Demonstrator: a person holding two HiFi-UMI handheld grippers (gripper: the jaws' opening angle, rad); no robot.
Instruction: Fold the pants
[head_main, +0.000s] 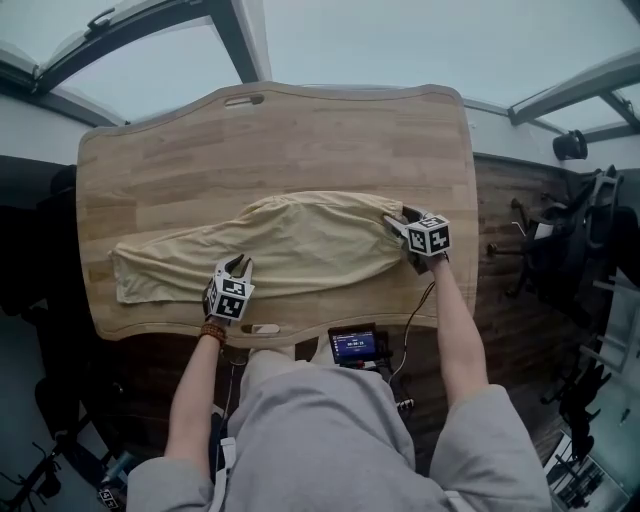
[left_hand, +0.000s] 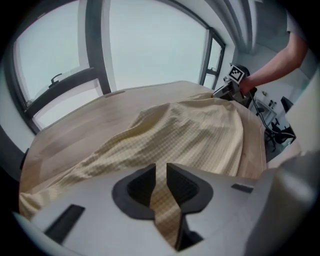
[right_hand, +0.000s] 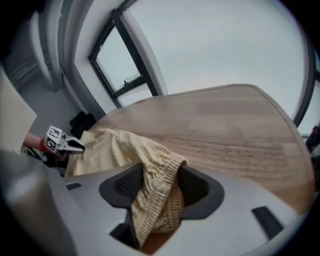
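Pants (head_main: 280, 250) lying lengthwise on wooden table (head_main: 300, 130), hems (head_main: 125, 275) toward 9 o'clock, waistband (right_hand: 157, 165) toward 3. Left gripper (head_main: 236, 262) nearly closed on near-edge fabric, apparently steadying the fold; right gripper (head_main: 397, 222) spread wide, waistband slack between jaws, seemingly let go.

My right gripper (right_hand: 159, 172) has its jaws spread wide. The ribbed waistband end of the yellow pants (right_hand: 107, 150) is bunched up in the gap between them, slumped against one pad, and it doesn't look squeezed. The rest of the pants trails away from me across the wooden table (right_hand: 240, 130). My left gripper (right_hand: 77, 146) with its marker cube is at the far end of the pants. Past that, beyond the table edge, is a big window (right_hand: 122, 70) with dark frames.
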